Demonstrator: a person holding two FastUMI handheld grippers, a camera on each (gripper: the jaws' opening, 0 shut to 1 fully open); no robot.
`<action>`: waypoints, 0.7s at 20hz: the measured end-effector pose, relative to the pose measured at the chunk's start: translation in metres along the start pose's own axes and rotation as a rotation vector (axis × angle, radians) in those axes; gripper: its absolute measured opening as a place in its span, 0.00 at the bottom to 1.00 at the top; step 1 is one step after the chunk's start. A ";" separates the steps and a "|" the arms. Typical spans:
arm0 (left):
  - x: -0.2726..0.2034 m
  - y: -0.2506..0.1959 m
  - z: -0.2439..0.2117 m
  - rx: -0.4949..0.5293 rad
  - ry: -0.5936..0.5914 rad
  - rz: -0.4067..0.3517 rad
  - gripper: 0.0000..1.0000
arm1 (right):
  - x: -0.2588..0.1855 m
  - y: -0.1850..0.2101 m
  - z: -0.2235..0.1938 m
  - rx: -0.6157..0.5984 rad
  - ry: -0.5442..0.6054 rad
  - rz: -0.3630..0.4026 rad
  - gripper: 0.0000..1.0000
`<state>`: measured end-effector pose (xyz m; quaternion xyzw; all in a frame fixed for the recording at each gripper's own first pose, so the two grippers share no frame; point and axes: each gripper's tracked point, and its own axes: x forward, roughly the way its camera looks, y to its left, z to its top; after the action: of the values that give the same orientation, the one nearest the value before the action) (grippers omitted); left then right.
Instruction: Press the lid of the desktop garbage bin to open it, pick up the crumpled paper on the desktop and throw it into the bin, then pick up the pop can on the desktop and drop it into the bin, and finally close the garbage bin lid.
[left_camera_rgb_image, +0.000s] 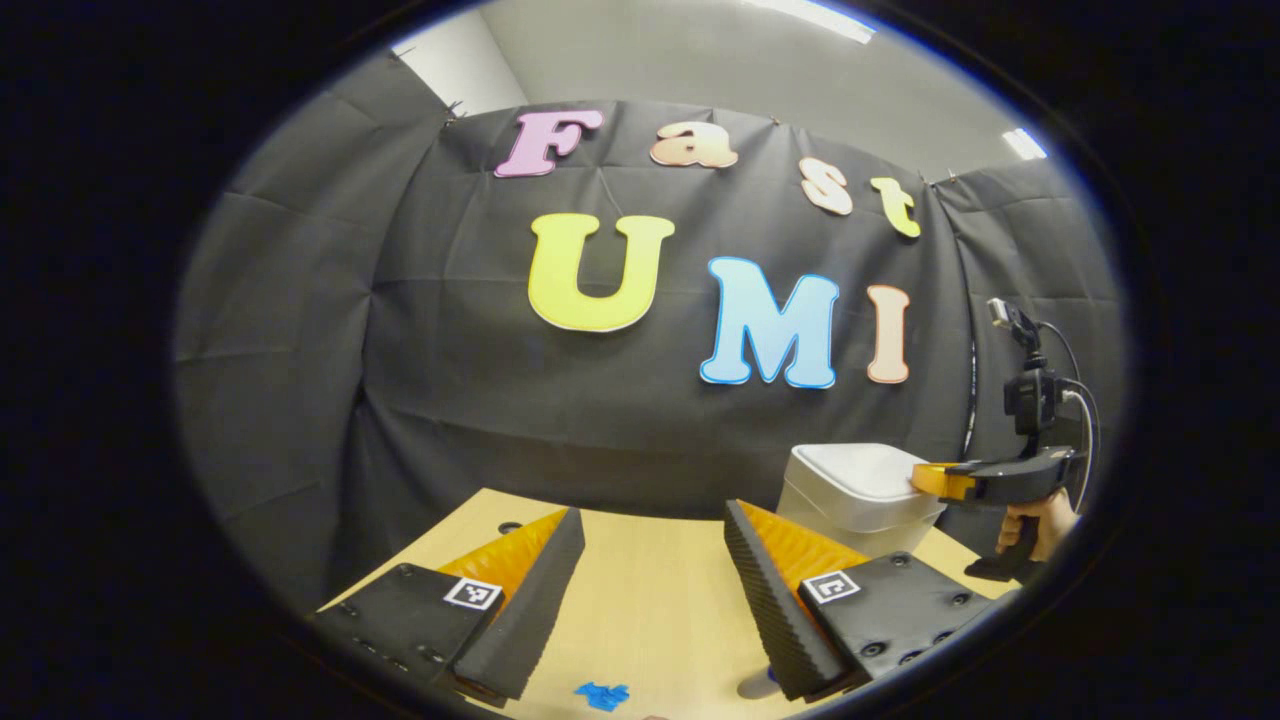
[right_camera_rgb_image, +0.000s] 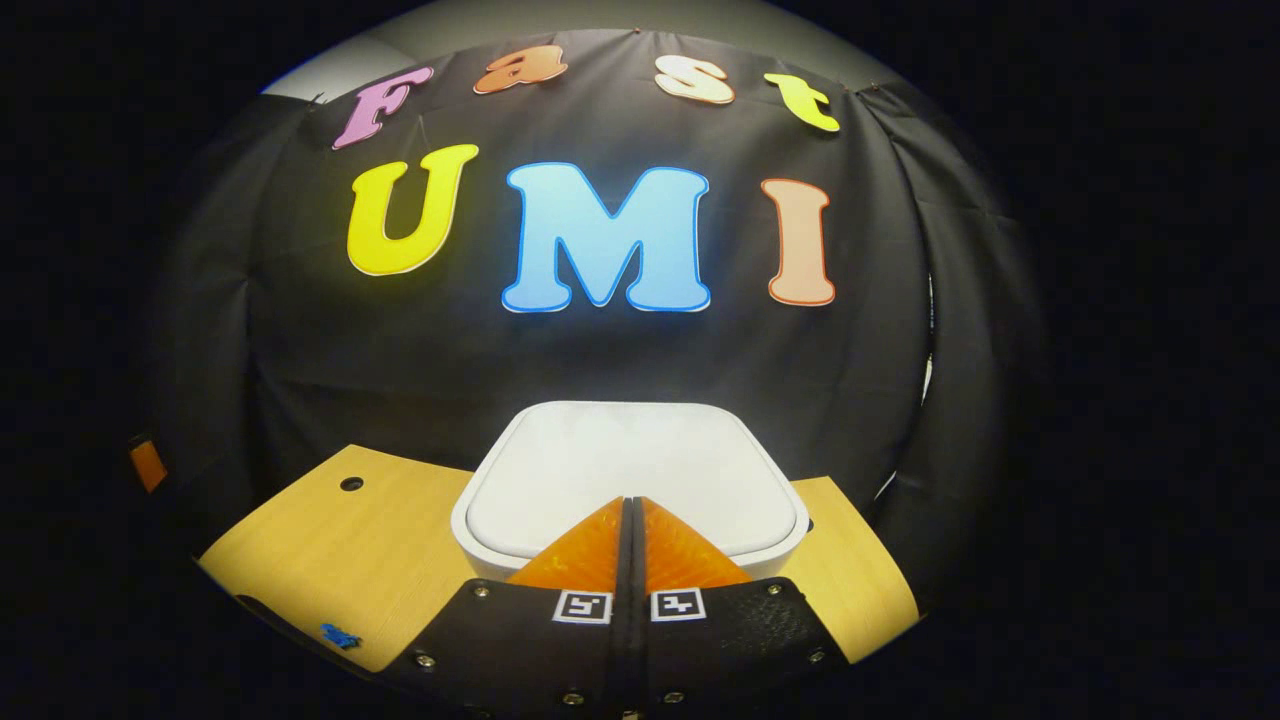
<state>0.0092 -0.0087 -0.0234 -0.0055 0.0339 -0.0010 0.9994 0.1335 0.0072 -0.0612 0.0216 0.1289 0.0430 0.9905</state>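
Black-cloth booth, wooden desk (right_camera_rgb_image: 330, 560). Bin (right_camera_rgb_image: 630, 480) at rear, lid down. Right claw (right_camera_rgb_image: 632, 505) clenched, empty, over lid; left claw (left_camera_rgb_image: 655, 590) released. Risk: off-centre press slips, latch stays shut.

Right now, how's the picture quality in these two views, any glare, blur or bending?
Left gripper view: sharp, evenly lit; ceiling lights blow out at the top; fisheye bows the table edge and cloth wall. Right gripper view: dimmer toward the edges; the bin lid is bright but keeps its outline; the right gripper, fingers together, is in focus.
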 end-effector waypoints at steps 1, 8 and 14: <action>-0.002 0.002 0.001 0.006 -0.002 0.004 1.00 | 0.001 0.000 0.004 0.005 -0.011 -0.001 0.00; -0.007 0.015 0.002 0.007 -0.003 0.045 1.00 | -0.001 0.003 0.057 0.064 -0.162 0.012 0.00; -0.011 0.019 0.006 -0.001 -0.014 0.058 1.00 | -0.016 0.005 0.109 0.051 -0.301 0.003 0.00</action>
<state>-0.0018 0.0100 -0.0173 -0.0052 0.0272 0.0278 0.9992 0.1456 0.0072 0.0483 0.0534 -0.0202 0.0375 0.9977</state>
